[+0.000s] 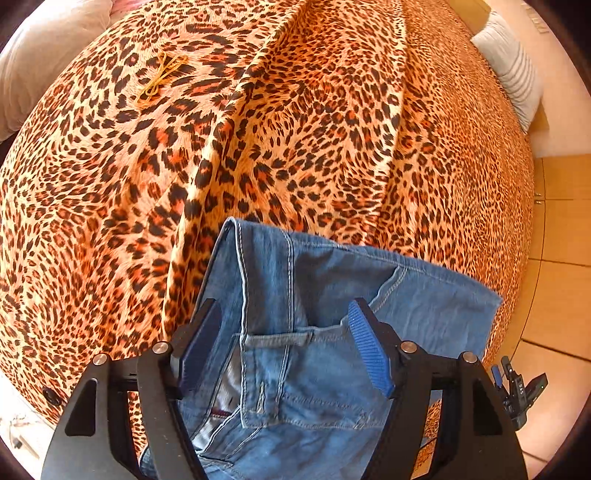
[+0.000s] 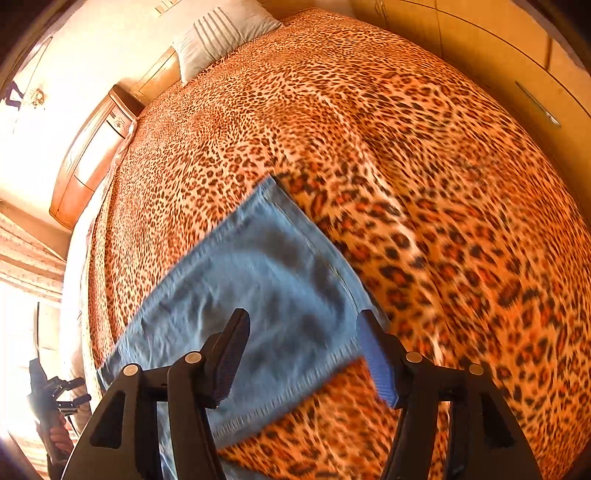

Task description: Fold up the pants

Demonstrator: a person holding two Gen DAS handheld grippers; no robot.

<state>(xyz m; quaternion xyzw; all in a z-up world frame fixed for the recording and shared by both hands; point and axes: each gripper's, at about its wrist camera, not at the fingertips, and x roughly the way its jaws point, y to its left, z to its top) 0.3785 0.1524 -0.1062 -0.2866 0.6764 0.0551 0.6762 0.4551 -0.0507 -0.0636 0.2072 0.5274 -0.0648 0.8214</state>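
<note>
Pants (image 1: pixel 303 332) lie on leopard-print bed (image 1: pixel 332 129), folded to compact bundle. Left tongs (image 1: pixel 284 343) apart over waistband end; right tongs (image 2: pixel 303 354) apart over hem end — neither gripping. Fold looks nearly finished; next likely needs pinching one edge, final fold or smoothing.

Bed with leopard-print cover (image 1: pixel 332 129), creased. On it: blue jeans (image 1: pixel 295 332) near the edge, striped pillow (image 2: pixel 221 33) at the head, yellow rubber bands (image 1: pixel 160 77).

Blue denim pants (image 1: pixel 314 332); orange-black leopard-print bedspread (image 1: pixel 295 129); blue-padded black tongs (image 1: pixel 284 343).
</note>
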